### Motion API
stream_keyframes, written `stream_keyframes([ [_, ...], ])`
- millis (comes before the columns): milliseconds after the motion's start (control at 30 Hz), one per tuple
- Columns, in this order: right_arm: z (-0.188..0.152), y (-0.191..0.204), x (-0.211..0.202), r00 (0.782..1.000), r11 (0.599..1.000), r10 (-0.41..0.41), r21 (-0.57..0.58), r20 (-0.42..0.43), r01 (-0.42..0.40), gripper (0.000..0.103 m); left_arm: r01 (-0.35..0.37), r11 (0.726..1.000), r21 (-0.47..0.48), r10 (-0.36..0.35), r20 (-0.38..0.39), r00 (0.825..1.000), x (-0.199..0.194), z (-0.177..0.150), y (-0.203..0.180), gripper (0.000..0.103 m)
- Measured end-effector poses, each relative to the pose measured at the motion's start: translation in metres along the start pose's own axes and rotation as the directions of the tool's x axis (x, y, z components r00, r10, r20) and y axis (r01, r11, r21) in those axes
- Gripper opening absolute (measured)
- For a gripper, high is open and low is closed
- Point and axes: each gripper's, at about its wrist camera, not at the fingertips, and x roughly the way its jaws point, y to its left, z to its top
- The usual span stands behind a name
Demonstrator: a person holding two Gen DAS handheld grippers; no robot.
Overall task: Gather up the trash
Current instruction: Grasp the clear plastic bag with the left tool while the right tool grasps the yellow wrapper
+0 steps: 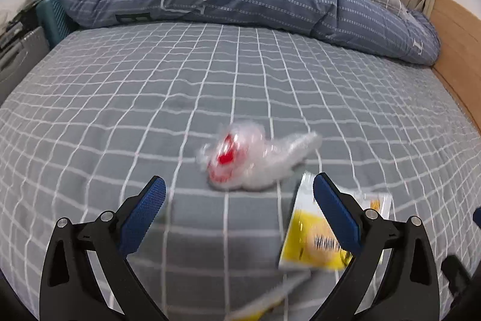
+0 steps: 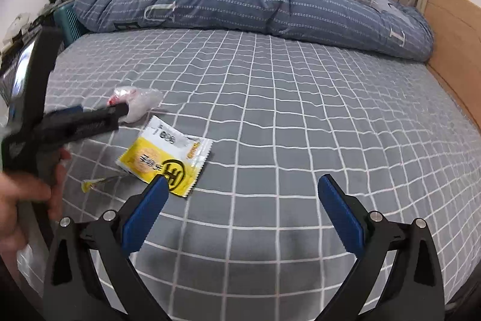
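Here the crumpled wrapper [image 1: 255, 160] lies just ahead of the spread left tool [image 1: 239, 191].

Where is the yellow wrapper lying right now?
The yellow wrapper lies flat on the grey checked bed sheet, left of centre in the right wrist view, just beside the crumpled clear plastic and near the open left tool.

The right gripper [image 2: 240, 185] hangs over a grey checked bed sheet [image 2: 300, 116], jaws wide apart with nothing between them. Just beyond its left finger lies a yellow and white packet [image 2: 163, 155], flat on the sheet. Farther left, a hand [image 2: 21, 200] holds the left gripper [image 2: 120, 110], whose tip is at a crumpled clear wrapper [image 2: 141, 101]. A blue quilt [image 2: 255, 5] lies bunched along the far side.
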Motion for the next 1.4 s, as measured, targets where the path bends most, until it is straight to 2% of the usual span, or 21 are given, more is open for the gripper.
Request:
stream_keyframes([
  [233, 0.008, -0.016, 0.022, 1.0, 0.999, 0.009, 0.042, -0.026, -0.008, 0.095, -0.005, 0.999, 0.034, 0.005, -0.008, 1.0, 0.034, 0.009, -0.015, 0.096],
  [433, 0.017, -0.006, 0.036, 1.0, 1.0, 0.009, 0.004, -0.02, -0.008, 0.095, -0.009, 0.999, 0.036, 0.011, -0.043, 0.999, 0.059, 0.012, -0.013, 0.085],
  [600, 0.02, 0.007, 0.046, 1.0, 0.999, 0.021, -0.028, -0.022, -0.022, 0.095, -0.01, 0.999, 0.05, 0.013, -0.066, 0.998, 0.073, 0.017, -0.014, 0.07],
  [667, 0.019, 0.011, 0.051, 0.999, 0.999, 0.022, -0.036, -0.028, -0.023, 0.095, -0.015, 0.998, 0.057, 0.019, -0.068, 0.997, 0.075, 0.018, -0.015, 0.068],
  [833, 0.019, 0.023, 0.059, 0.998, 0.999, 0.036, -0.035, -0.049, -0.038, 0.095, 0.009, 1.0, 0.019, -0.007, -0.078, 0.997, 0.075, 0.022, -0.008, 0.064],
  [1033, 0.026, 0.049, 0.07, 0.995, 0.997, 0.071, -0.021, -0.076, -0.073, 0.095, -0.023, 0.999, 0.023, 0.025, -0.052, 0.998, 0.056, 0.026, 0.006, 0.064],
  [1400, 0.029, 0.088, 0.1, 0.985, 0.995, 0.065, 0.082, -0.161, -0.052, 0.095, -0.075, 0.997, -0.019, 0.075, -0.028, 0.997, 0.035, 0.028, 0.055, 0.064],
])
